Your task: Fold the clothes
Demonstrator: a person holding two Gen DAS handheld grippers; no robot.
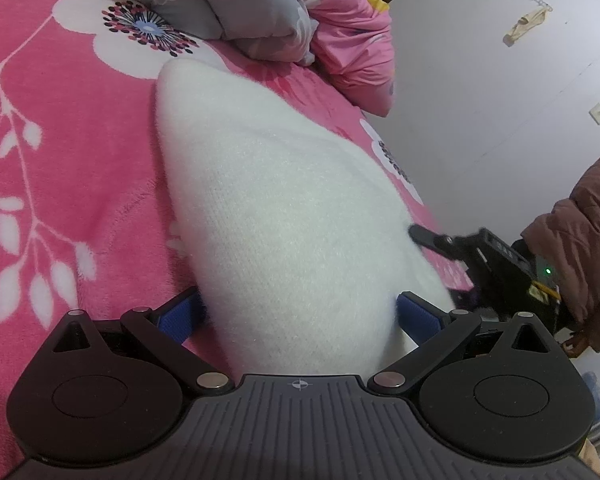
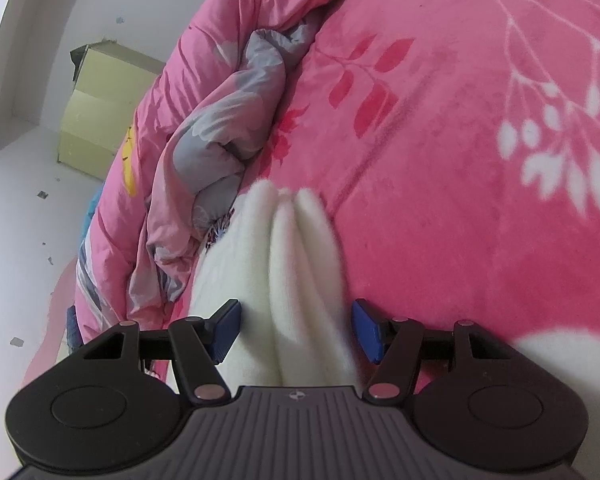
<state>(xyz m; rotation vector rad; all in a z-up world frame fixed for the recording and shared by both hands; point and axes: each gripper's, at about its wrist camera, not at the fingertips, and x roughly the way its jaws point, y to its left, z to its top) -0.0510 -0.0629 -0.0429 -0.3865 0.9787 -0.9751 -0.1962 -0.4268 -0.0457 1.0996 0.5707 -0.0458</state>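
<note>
White fuzzy knit, a folded sweater (image 1: pixel 284 216), lies on the bed (image 1: pixel 60 184), which is covered by a pink fleece blanket with white flowers and leaf sprays. In the left wrist view the sweater runs from between the left gripper (image 1: pixel 300 316) toward the far edge of the bed, tapering to a rounded end near a bunched pink and grey quilt (image 1: pixel 268 16). The left gripper's blue-padded fingers (image 1: pixel 180 316) stand wide apart, one on each side of the bulky fabric; whether the pads press the knit cannot be told. The right gripper (image 1: pixel 476 256) appears in this view at the right edge of the bed, held by a person in a brown padded sleeve (image 1: pixel 580 240), with one dark finger reaching to the sweater's side. In the right wrist view the right gripper (image 2: pixel 296 330) straddles a stack of soft white folds (image 2: pixel 296 264), which show as several parallel ridges running forward. Its blue fingers (image 2: pixel 226 330) are wide, the left pad touching the knit, the right pad just beside it with a narrow gap. The quilt (image 2: pixel 204 128) lies heaped along the bed's left edge. Beyond that edge stand a pale yellow cabinet (image 2: pixel 96 116) and a white floor (image 2: pixel 24 220).
</note>
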